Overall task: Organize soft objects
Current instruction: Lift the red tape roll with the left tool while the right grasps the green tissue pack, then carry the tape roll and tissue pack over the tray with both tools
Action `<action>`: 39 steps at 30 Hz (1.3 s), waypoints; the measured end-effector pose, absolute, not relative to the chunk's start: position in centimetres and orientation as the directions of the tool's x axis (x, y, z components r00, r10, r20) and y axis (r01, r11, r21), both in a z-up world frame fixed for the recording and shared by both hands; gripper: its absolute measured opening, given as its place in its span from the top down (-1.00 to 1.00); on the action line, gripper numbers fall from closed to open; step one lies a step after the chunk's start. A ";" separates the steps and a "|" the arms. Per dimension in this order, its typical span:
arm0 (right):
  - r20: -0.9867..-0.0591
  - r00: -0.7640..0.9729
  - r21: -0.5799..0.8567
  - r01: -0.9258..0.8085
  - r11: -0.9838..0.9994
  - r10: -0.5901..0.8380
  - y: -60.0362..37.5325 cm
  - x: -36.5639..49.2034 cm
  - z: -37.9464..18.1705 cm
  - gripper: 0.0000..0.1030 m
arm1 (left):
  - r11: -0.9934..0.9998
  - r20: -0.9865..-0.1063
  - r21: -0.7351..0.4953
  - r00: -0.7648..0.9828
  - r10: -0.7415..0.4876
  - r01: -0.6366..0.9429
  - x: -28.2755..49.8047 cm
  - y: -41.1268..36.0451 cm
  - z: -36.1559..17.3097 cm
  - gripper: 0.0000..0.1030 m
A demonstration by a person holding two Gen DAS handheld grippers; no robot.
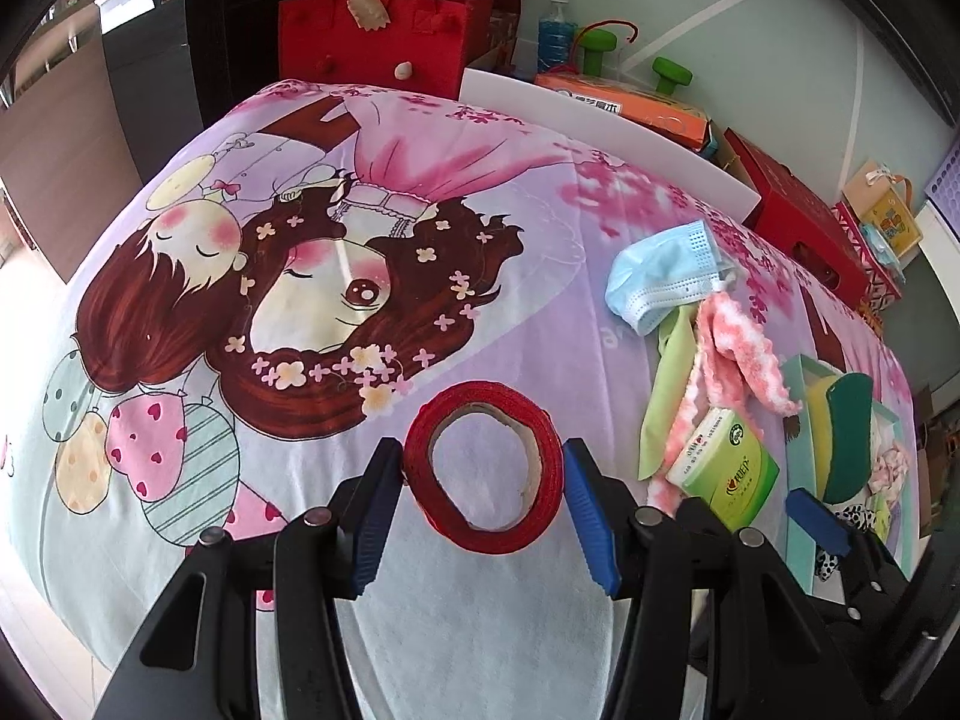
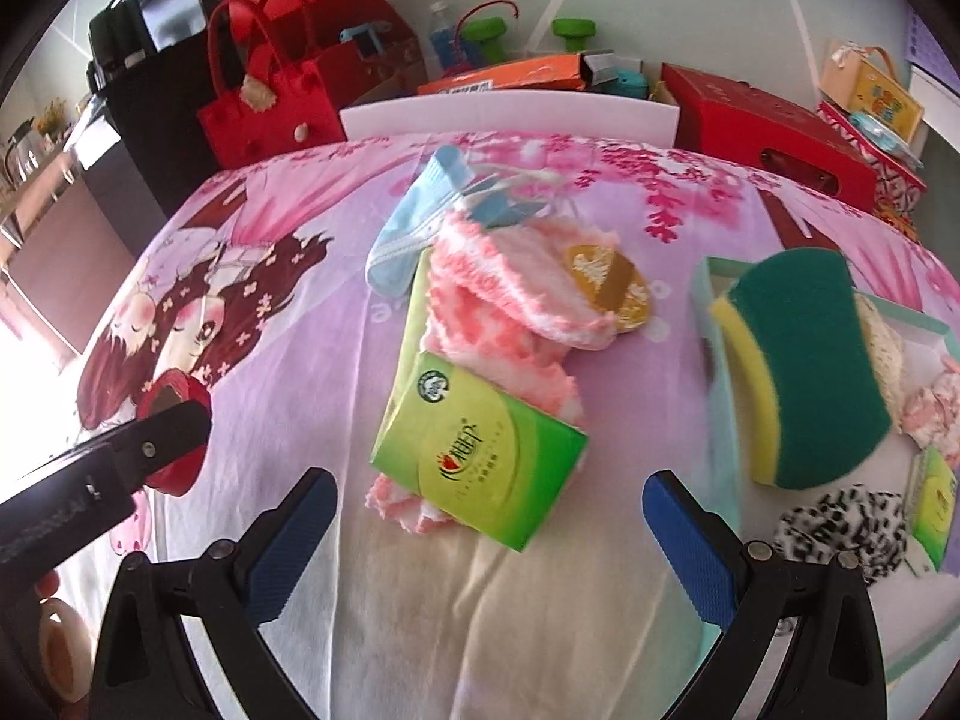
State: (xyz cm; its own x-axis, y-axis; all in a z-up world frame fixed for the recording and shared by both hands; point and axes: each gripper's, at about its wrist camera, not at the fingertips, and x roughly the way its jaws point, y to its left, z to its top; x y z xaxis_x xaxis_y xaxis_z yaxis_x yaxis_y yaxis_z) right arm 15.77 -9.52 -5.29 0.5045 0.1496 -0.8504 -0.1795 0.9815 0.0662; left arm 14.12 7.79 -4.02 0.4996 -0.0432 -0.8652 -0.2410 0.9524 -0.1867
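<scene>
Blue-padded fingers of the left gripper (image 1: 483,507) squeeze a red tape roll (image 1: 485,468) from both sides, just above a cartoon-print bedspread (image 1: 300,240). Ahead and to its right lie a blue face mask (image 1: 663,276), a green cloth (image 1: 663,384), and pink fuzzy socks (image 1: 729,348). The right gripper (image 2: 489,546) hovers spread wide, holding nothing, with a green tissue pack (image 2: 480,456) just ahead of its fingers. Right of that gripper, a green-and-yellow sponge (image 2: 804,372) leans in a teal box (image 2: 711,282).
</scene>
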 end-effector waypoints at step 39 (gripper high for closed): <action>-0.762 0.616 0.179 -0.097 0.979 0.201 -13.2 14.6 -1.3 -0.49 | 0.965 -0.837 -0.180 0.544 -0.048 -0.191 14.1 5.8 -2.2 -0.08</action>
State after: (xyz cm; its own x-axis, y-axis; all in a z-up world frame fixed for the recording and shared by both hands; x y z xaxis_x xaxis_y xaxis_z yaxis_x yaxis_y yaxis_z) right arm 14.61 -13.21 -1.29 0.6156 0.2005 -0.7621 -0.0969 0.9790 0.1793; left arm 14.07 5.82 -2.18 0.5444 -0.0482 -0.8374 -0.1907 0.9651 -0.1795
